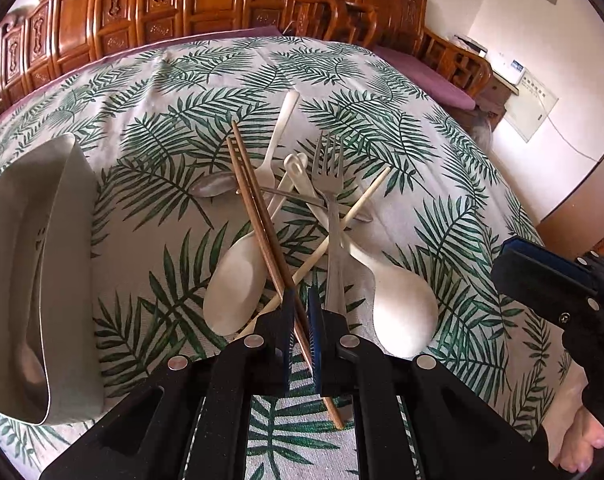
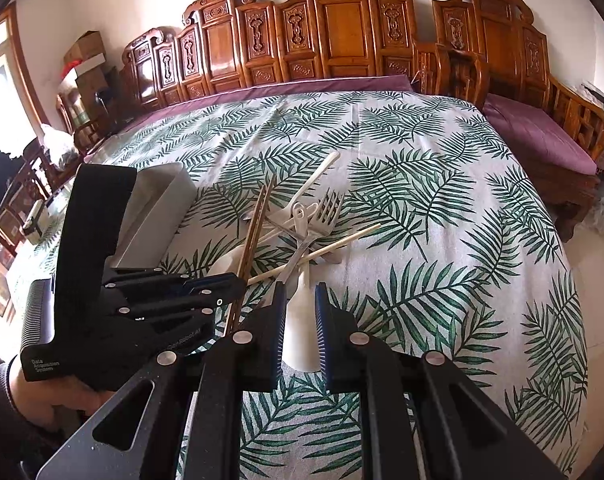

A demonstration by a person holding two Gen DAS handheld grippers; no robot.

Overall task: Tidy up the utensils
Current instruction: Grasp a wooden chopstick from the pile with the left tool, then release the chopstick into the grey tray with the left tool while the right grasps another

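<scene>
gripping the near ends of the brown chopsticks [image 1: 257,216], the left gripper [image 1: 300,300] is closed on them. the right gripper [image 2: 299,300] seems clamped on a white spoon [image 2: 299,320]. both utensils lie in the pile mid-table, fork [image 1: 330,184] included, right of the grey tray [image 1: 57,240].

Your utensils lie in a crossed heap near the middle of the table, on its palm-leaf cloth. Two brown chopsticks [image 1: 261,216] run side by side across a white spoon [image 1: 233,280] whose bowl faces you. A steel fork [image 1: 332,196] points its tines toward the far edge, over a pale single chopstick [image 1: 342,224] laid slantwise. A second white spoon [image 1: 402,304] lies on the right, bowl nearest you. A metal spoon [image 1: 213,186] lies crosswise underneath. The grey organizer tray [image 1: 67,240] sits toward the left edge.
</scene>
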